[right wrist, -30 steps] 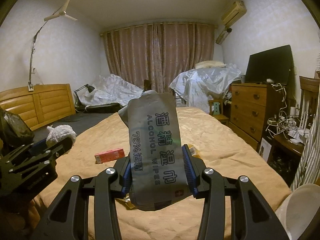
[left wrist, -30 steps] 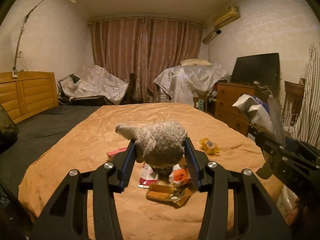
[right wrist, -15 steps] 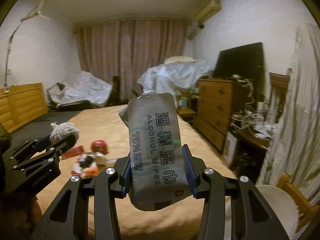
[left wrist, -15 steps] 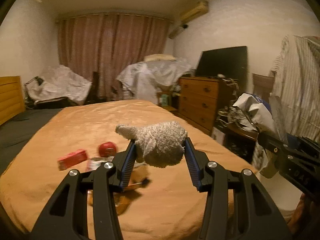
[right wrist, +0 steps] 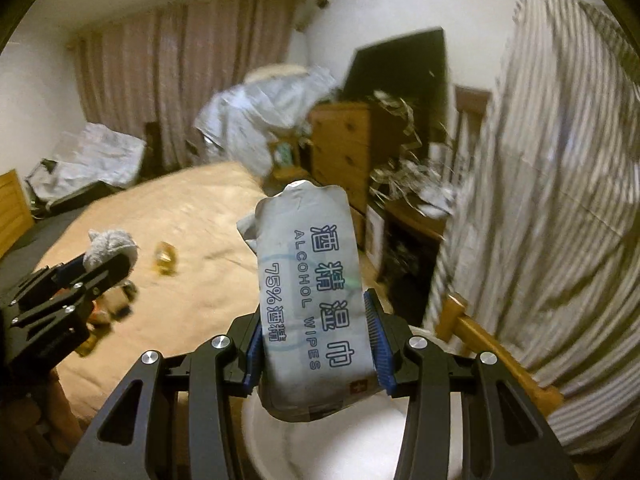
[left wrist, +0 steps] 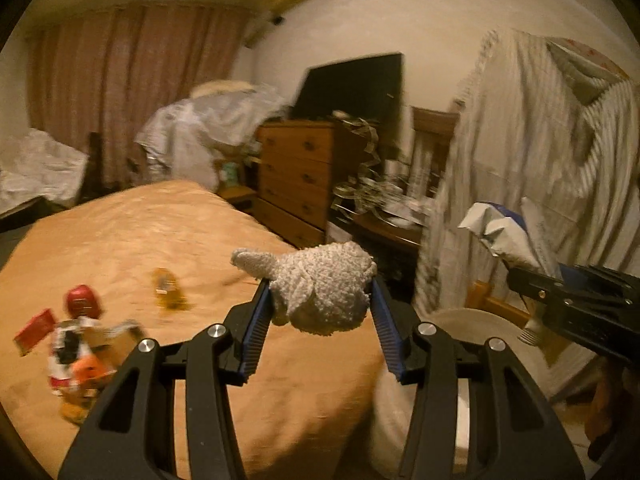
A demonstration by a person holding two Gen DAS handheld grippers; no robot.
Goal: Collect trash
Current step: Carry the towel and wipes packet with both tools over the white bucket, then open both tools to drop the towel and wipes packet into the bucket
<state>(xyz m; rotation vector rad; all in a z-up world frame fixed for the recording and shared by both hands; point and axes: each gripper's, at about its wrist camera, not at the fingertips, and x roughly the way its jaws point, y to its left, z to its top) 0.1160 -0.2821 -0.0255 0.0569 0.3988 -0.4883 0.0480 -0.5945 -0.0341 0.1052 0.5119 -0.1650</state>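
My left gripper is shut on a crumpled grey-white wad and holds it over the bed's right edge; the wad also shows in the right wrist view. My right gripper is shut on a grey alcohol wipes pack, held above a white bin. The pack also shows at the right of the left wrist view, where the bin sits below it. Several pieces of trash lie on the orange bedspread, with a yellow wrapper apart from them.
A wooden dresser with a dark TV stands beyond the bed. A cluttered side table and a wooden chair draped in striped cloth stand close to the bin. Curtains cover the far wall.
Both grippers have swung to the right, away from the trash pile on the bed and toward the white bin beside the bed. Each holds the same item as before.
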